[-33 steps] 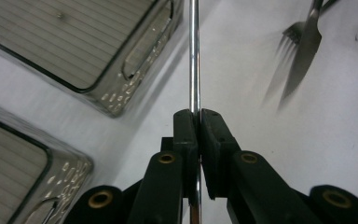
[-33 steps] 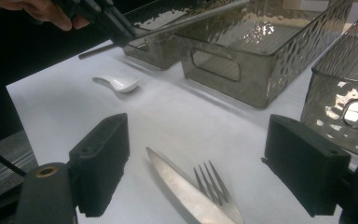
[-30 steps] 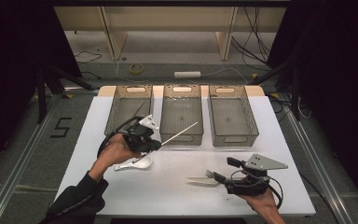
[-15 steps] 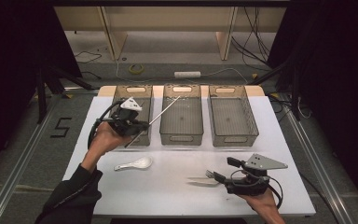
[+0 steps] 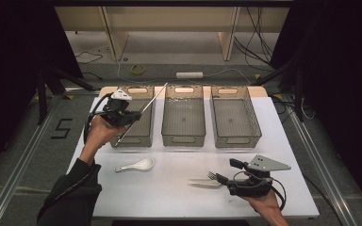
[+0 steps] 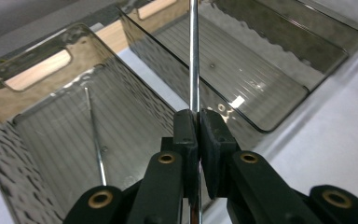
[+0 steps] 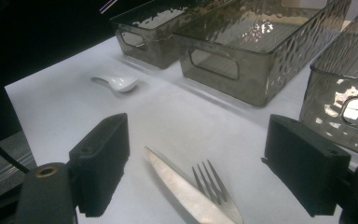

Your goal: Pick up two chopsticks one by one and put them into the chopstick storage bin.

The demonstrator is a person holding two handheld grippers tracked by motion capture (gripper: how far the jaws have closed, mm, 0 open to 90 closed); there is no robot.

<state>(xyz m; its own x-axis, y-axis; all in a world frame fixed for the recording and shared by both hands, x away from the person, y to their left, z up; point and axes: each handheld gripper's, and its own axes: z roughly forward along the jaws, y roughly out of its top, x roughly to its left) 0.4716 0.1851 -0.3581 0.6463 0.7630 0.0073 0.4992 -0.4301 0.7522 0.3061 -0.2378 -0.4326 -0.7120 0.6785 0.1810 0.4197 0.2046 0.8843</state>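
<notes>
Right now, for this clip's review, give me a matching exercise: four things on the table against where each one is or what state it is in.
1 metal rod
2 white spoon
3 fork
4 right gripper

a open
b clamped in the left gripper
c between the open jaws
d on the table before the left bin

1-b, 2-d, 3-c, 4-a

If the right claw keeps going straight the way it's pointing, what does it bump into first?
Most likely the knife and fork, lying together on the table right between its open jaws. The right claw points left toward them; its exact height is unclear.
</notes>
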